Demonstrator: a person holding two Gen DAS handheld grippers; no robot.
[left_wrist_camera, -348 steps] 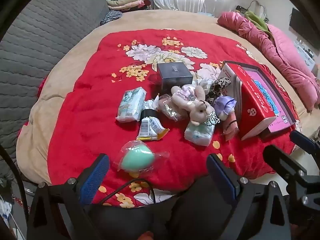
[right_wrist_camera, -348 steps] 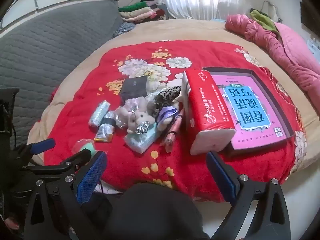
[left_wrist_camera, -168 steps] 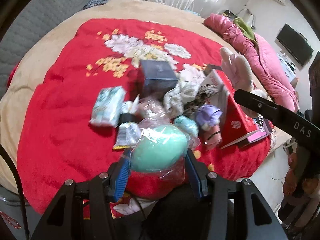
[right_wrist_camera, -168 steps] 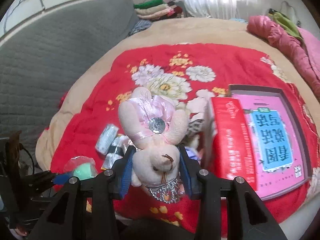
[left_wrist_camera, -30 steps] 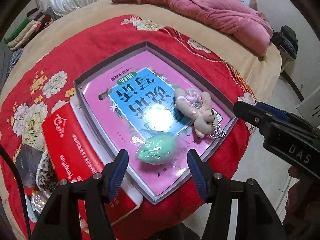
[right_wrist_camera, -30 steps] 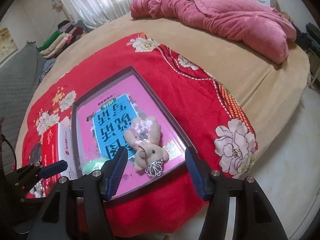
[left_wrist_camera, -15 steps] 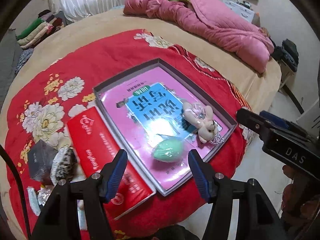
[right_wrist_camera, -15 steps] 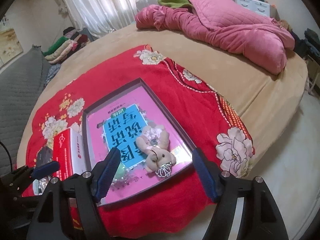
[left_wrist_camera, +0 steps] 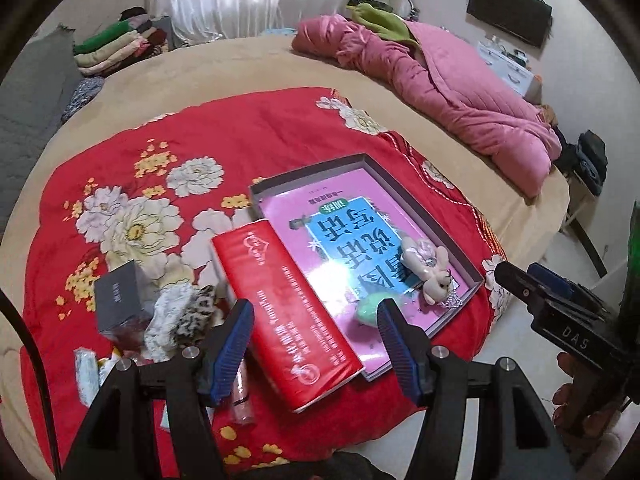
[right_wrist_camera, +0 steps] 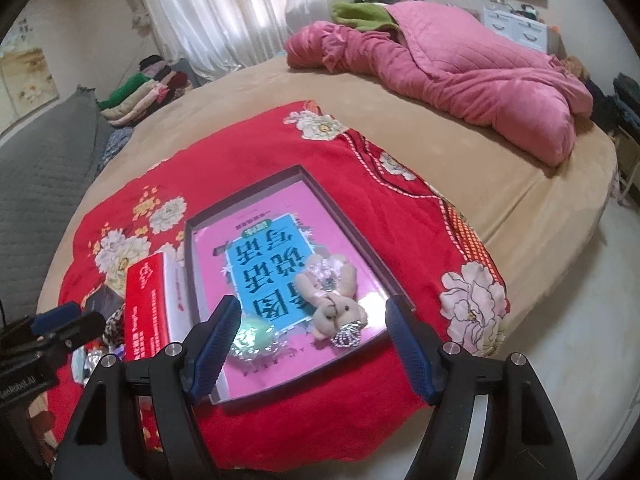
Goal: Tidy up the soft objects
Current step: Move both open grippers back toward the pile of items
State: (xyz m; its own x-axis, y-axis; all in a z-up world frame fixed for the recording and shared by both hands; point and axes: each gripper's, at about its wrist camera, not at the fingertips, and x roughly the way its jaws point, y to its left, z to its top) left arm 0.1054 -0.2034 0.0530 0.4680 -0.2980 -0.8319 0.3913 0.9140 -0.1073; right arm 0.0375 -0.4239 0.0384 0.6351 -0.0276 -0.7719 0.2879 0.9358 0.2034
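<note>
A beige plush bunny (right_wrist_camera: 334,298) with a pink bow and a silver crown charm lies flat in the shallow grey tray (right_wrist_camera: 352,236), near its front right corner, head toward the tray's front edge. Beside it, nearer the front left corner, a mint-green egg (right_wrist_camera: 250,336) in crinkled clear wrap rests on the pink printed bottom, apart from the bunny. The tray sits on the red blanket (left_wrist_camera: 248,132) near the bed's front edge, with a red tissue pack (left_wrist_camera: 280,312) along its left side.
</note>
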